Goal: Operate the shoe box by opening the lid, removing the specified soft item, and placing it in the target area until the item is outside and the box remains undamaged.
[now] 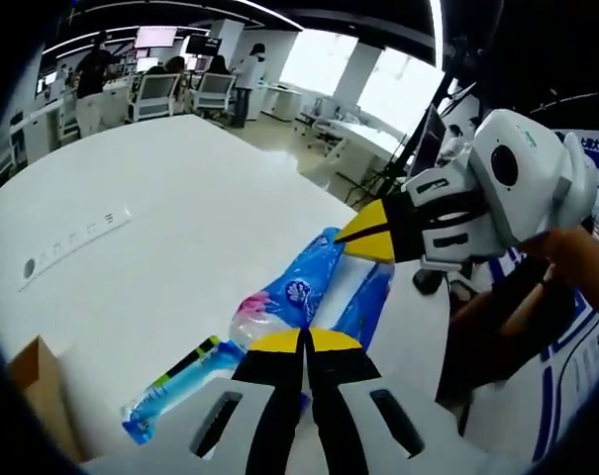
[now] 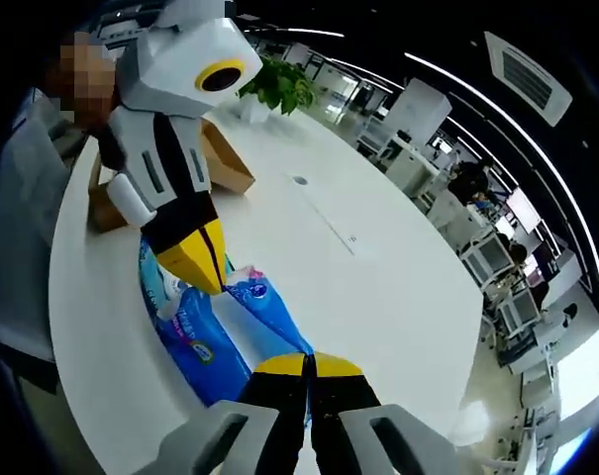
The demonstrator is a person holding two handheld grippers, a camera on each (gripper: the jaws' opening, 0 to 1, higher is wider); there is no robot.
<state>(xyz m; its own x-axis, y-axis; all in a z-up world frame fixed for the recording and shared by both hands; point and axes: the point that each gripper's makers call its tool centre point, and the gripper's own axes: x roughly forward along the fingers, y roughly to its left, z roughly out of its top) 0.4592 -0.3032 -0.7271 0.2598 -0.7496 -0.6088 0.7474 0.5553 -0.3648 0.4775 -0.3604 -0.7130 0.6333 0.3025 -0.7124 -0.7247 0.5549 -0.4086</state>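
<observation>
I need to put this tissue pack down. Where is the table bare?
Bare: the white table beyond the blue tissue pack, out toward the inset socket strip. Crowded: near the cardboard box and around the pack, where the left gripper and right gripper meet.

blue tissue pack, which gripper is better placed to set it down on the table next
Either: both grip it. The left gripper and the right gripper are shut on opposite ends of the blue tissue pack, above the white table.

White surface (image 1: pixel 180 228), large, rounded edge. On it: blue plastic soft pack (image 1: pixel 309 287), brown cardboard shoe box (image 2: pixel 225 163), potted plant (image 2: pixel 274 89) at far end.
</observation>
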